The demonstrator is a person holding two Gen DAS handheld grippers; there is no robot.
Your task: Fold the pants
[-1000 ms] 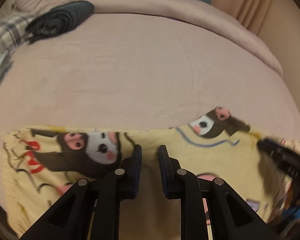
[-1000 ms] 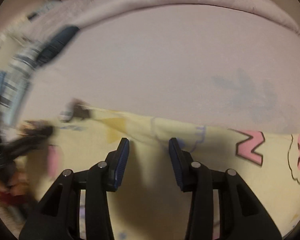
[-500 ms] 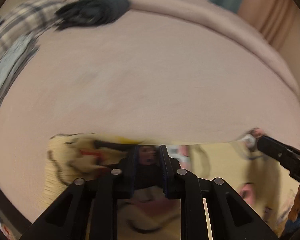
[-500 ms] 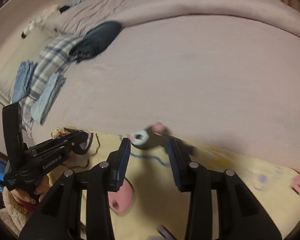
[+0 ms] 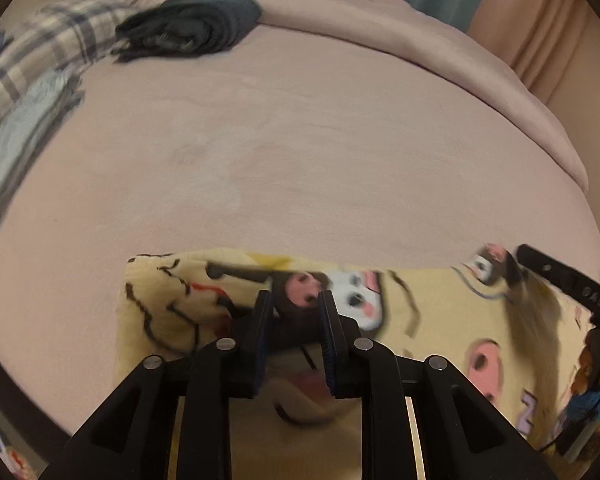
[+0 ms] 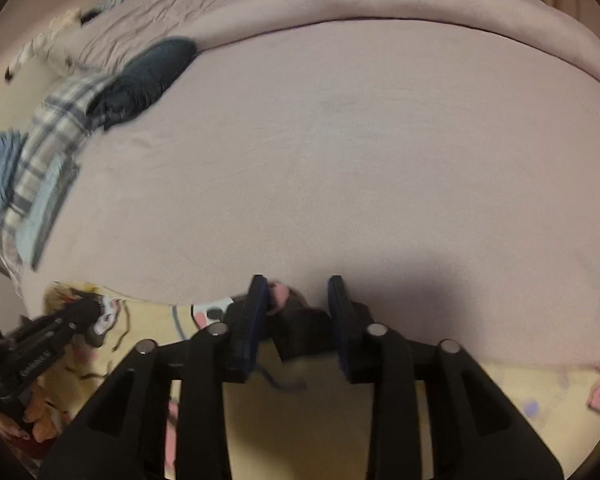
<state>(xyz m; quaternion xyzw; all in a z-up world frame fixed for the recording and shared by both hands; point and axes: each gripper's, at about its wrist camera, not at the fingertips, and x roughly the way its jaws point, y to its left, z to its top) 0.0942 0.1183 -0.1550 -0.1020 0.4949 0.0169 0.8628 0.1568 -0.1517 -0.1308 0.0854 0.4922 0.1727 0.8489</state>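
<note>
Two handheld grippers work on a pair of yellow cartoon-print pants [image 5: 440, 320] spread across a pinkish-grey bed [image 5: 320, 160]. Far to the left of the jaws, a plaid garment [image 5: 56, 52] and a dark folded garment [image 5: 188, 24] lie at the bed's edge, well apart from the pants. The left gripper [image 5: 294, 320] has its jaws close together, clamped on a bunched bit of the pants' far edge, with the printed fabric showing between and beyond the blue pads. To its right, the right gripper [image 6: 298, 312] sits over the same far edge; its jaws have just been closing and stand a little wider, with a dark and pink patch of the print between them, though blur makes it hard to tell whether the pads press the cloth yet. This looks like the pick-up stage of a fold. The next move likely calls for both grips to be secure, then lifting the edge evenly and carrying it across so the layers line up.
</note>
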